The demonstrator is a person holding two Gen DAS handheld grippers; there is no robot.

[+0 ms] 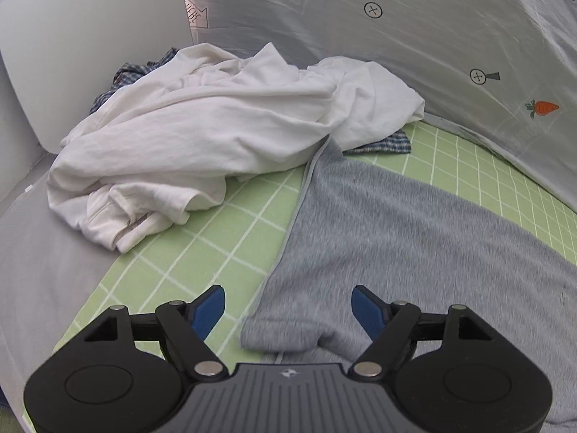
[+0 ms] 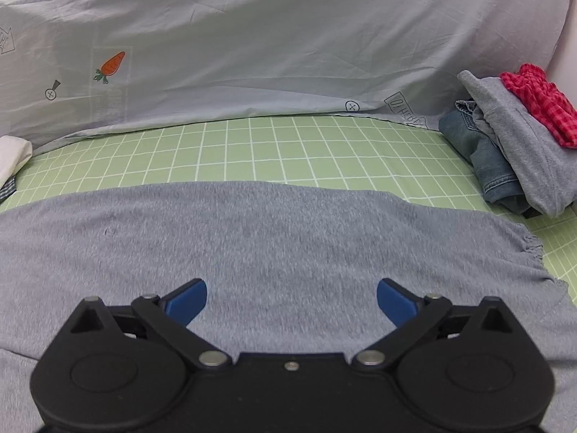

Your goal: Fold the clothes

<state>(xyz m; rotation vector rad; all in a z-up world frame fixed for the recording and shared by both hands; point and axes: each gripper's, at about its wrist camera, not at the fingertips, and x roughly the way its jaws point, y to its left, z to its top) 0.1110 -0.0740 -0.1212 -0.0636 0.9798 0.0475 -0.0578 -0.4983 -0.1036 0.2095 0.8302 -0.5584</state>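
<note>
Two grippers hang over one grey garment (image 2: 274,238) that lies spread flat across the green checked sheet (image 2: 252,148). The left gripper (image 1: 288,310) has its blue fingers spread wide and holds nothing; it sits above the garment's near left corner, where a short flap of cloth curls at the hem. The right gripper (image 2: 292,299) is likewise spread and empty, poised over the broad middle of the cloth. In my judgement that pairing suits taking hold of an edge or corner, though the flat lie could equally be a garment smoothed out for folding or one just laid down partway through — the pictures do not settle which.

The grey piece looks like soft, heathered knit, matte and slightly fuzzy, with a thin bound edge along its left side and a gathered, puckered end (image 2: 533,252) at the right.

Beyond it on the left lies a rumpled white garment (image 1: 216,137) — thin, creased cotton by the look — heaped over a blue checked cloth (image 1: 382,146) that peeks out on both sides. This heap seems to be waiting its turn.

At the far right a stack (image 2: 512,158) rests against the backdrop: denim at the bottom, grey knit above, red checked fabric on top. A pale printed sheet (image 2: 288,54) with a carrot motif hangs behind everything.
</note>
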